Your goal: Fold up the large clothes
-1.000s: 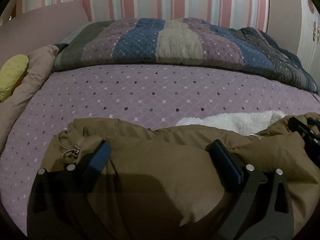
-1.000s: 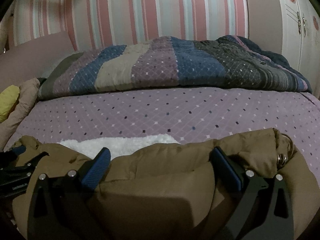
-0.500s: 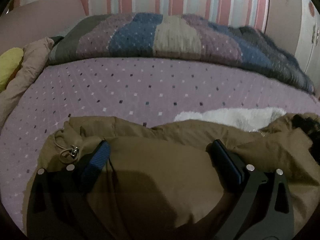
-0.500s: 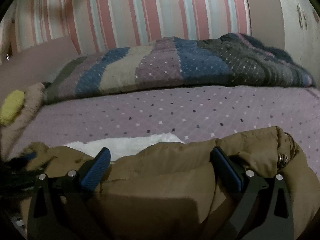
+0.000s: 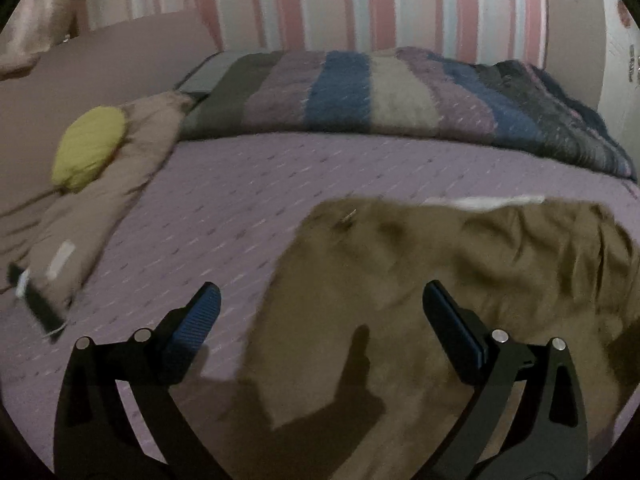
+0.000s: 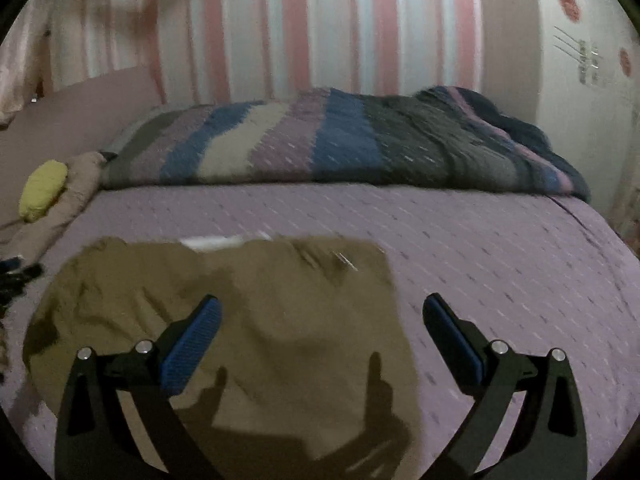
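Item: brown coat [image 5: 420,300], folded, lying flat on the purple dotted bedspread [image 5: 240,200], a strip of white fleece lining [image 5: 480,202] showing at its far edge.

Left gripper [image 5: 320,316]: fingers spread wide, holding nothing, above the coat's left edge. Right gripper [image 6: 320,324]: likewise spread and empty, above the coat's right edge.

Left view only: a beige pillow [image 5: 100,208] with a dark object at its near end. Right view only: a white wardrobe door [image 6: 580,60] with red stickers. Both: yellow cushion [image 5: 88,148], striped quilt [image 6: 340,140], striped wall.
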A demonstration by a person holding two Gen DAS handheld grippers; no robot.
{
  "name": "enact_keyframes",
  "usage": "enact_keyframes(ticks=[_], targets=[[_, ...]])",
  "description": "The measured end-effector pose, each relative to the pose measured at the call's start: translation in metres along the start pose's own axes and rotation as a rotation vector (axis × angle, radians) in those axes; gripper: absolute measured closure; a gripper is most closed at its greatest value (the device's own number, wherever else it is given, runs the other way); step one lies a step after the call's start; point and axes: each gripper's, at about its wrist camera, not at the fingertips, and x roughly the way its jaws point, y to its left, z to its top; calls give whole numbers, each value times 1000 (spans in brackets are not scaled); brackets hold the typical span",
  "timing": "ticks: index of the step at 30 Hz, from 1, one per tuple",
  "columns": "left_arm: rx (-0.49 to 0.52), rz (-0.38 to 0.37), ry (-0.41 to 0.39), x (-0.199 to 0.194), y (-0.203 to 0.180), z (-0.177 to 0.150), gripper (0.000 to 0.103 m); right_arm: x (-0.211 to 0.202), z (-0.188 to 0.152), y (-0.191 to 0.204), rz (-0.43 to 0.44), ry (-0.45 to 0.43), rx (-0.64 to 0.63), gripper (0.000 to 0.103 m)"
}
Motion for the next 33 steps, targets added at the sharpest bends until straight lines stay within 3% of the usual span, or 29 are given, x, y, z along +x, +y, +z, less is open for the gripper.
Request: enact_keyframes(ticks=[5, 11, 20, 22, 30, 32, 33], targets=[[-51, 54, 85, -15, 43, -47, 3, -15, -53, -31, -38, 74, 109, 2], [-94, 21, 176, -11, 55, -85, 3, -24, -84, -30, -49, 117, 113, 2], [-189, -102, 264, 23, 52, -116, 3, -33, -102, -9, -62, 139, 21, 2], [-208, -171, 293, 33, 50, -125, 3, -32, -104, -10, -63, 148, 32, 2], [-244, -267, 327, 48, 47, -140, 3, -25, -117, -31, -60, 182, 131, 2], [-205, -267, 315, 44, 42, -140, 9, -24, -119, -39, -55, 186, 166, 2], [-187, -278, 313, 42, 40, -137, 17, -22, -120, -44, -54, 192, 185, 2]])
